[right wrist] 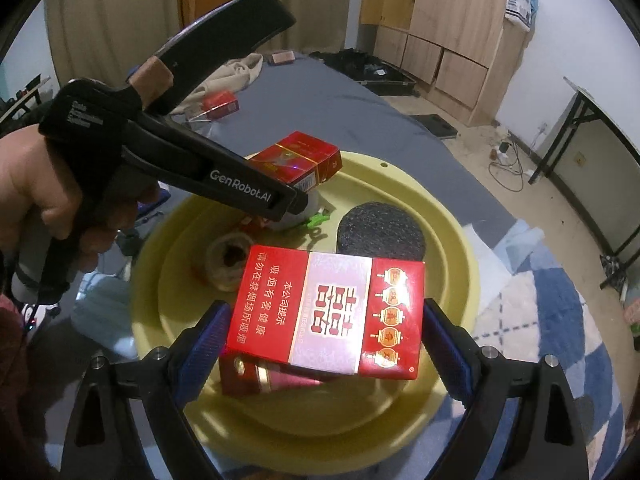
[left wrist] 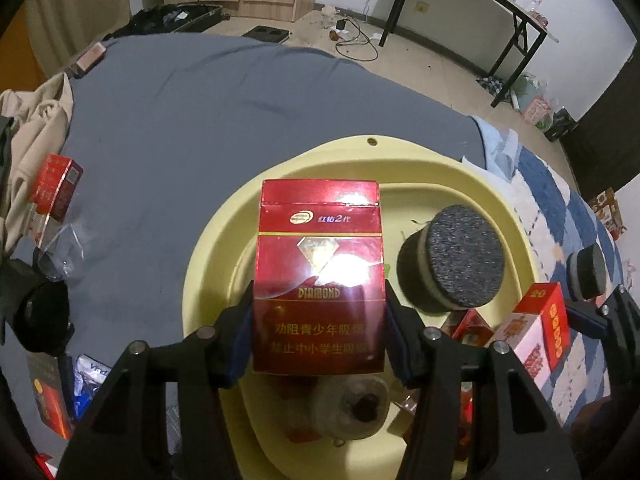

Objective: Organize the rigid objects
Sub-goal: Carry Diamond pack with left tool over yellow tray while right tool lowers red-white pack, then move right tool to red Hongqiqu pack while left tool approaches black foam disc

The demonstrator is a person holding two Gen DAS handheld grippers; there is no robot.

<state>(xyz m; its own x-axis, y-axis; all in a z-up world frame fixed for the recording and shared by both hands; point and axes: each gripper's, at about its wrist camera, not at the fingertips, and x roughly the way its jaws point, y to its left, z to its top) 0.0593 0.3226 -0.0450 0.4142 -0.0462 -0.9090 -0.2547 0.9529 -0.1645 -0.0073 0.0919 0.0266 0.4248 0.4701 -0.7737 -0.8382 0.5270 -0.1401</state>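
A lived-in bedroom in a home: a bed under a grey sheet (left wrist: pixel 192 112) fills the middle, wooden cabinets (right wrist: pixel 448 40) stand at two o'clock, a folding table (left wrist: pixel 500 16) stands at one o'clock, and cables (left wrist: pixel 356 40) trail across the littered floor (left wrist: pixel 432 76).

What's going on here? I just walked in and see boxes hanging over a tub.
A person is sorting small items into a yellow basin on a bed. The left gripper is clamped on a red Diamond cigarette pack, and the right gripper holds a red-and-white pack. Both hang over the basin, which already holds a round black sponge, a roll and other packs.
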